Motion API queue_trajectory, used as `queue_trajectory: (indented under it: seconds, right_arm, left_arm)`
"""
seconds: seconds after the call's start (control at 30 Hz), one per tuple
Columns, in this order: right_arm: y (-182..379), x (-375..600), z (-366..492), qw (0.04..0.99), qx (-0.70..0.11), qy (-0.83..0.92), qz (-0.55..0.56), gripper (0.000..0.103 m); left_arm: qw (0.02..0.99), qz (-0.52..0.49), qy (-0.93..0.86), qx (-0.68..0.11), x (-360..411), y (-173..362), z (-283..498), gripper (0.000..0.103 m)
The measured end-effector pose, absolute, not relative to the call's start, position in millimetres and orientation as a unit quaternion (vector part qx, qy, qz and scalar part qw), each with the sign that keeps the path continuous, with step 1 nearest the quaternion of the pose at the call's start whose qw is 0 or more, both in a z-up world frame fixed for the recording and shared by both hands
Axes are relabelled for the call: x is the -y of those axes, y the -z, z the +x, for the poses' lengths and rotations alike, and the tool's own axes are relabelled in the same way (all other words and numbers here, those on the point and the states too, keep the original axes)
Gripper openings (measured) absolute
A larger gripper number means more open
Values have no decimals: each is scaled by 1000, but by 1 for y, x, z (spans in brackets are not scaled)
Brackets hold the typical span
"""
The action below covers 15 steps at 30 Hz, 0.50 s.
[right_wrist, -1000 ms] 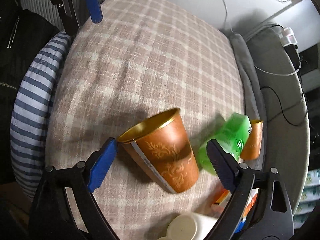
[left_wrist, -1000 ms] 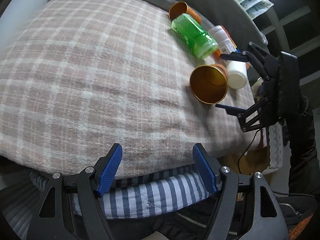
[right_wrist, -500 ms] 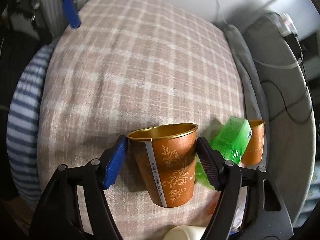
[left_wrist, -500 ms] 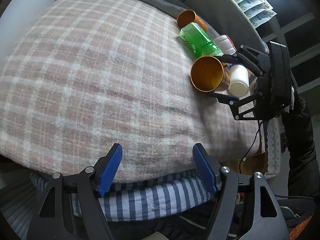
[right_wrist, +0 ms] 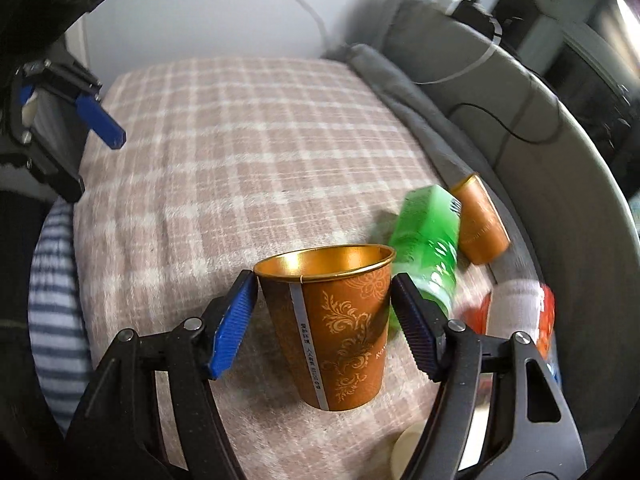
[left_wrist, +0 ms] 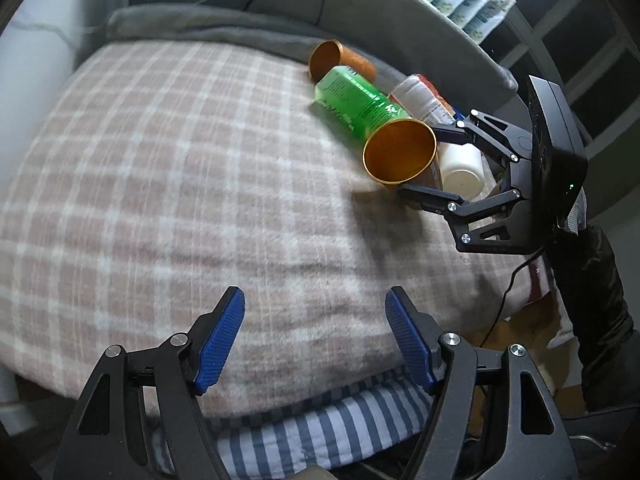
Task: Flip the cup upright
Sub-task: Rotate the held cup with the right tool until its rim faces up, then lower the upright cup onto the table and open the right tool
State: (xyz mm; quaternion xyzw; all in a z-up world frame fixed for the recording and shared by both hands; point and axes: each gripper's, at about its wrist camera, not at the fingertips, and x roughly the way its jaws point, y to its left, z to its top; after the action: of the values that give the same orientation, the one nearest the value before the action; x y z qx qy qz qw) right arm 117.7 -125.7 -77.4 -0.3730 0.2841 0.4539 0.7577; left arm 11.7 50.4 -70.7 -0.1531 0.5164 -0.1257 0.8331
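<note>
An orange paper cup with a gold inside (right_wrist: 336, 320) is held between the blue pads of my right gripper (right_wrist: 324, 312), lifted off the plaid blanket, its mouth up and tilted a little toward the camera. In the left wrist view the same cup (left_wrist: 399, 151) shows its open mouth, with the right gripper (left_wrist: 424, 160) closed around it at the bed's right side. My left gripper (left_wrist: 316, 340) is open and empty over the near edge of the blanket (left_wrist: 180, 184).
A green bottle (right_wrist: 430, 240) lies on its side beside a second orange cup (right_wrist: 480, 220). A white bottle (left_wrist: 460, 166) and a red and white package (left_wrist: 424, 96) lie behind the held cup. A grey cushion (left_wrist: 240, 36) and cables border the far side. A striped sheet (left_wrist: 320, 432) lies at the near edge.
My right gripper has closed on the cup that lay on its side, lifted it and turned it so its mouth faces up. The left gripper stays open.
</note>
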Motion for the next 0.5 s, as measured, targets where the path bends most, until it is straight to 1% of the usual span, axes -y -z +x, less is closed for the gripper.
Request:
queue_trajectory:
  seconds: [0.23, 0.5]
  right_arm:
    - [71, 147, 135, 813, -299, -423, -266, 70]
    - [63, 166, 142, 865, -288, -384, -147, 69]
  left_arm:
    - [846, -125, 139, -500, -36, 64, 16, 73]
    - [846, -123, 152, -496, -32, 62, 17, 73]
